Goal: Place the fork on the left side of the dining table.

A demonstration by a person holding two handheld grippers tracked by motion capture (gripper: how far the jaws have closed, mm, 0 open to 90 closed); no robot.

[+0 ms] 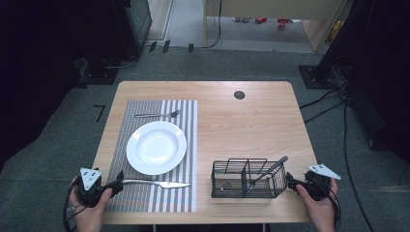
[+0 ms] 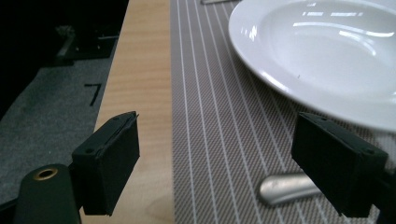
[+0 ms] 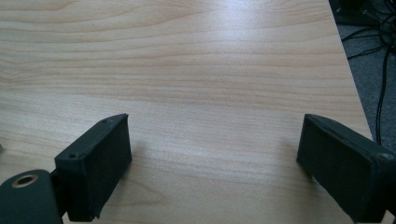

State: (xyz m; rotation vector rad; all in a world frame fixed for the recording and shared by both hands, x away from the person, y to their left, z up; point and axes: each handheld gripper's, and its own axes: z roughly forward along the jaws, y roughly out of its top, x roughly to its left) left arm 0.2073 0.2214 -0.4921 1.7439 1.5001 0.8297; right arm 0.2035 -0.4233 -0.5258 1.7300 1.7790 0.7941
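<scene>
left tool released at lower left, knife handle just inside one jaw beside the plate; right tool released over bare counter; off-centre closing could skid the knife.

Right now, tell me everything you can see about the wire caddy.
The caddy is a black wire basket, rectangular, split by wire dividers into compartments. It stands upright on the bare wooden table, right of the placemat, near the front edge. A dark-handled utensil leans in it, handle sticking out up and right. The right gripper sits just beside its right end.
</scene>
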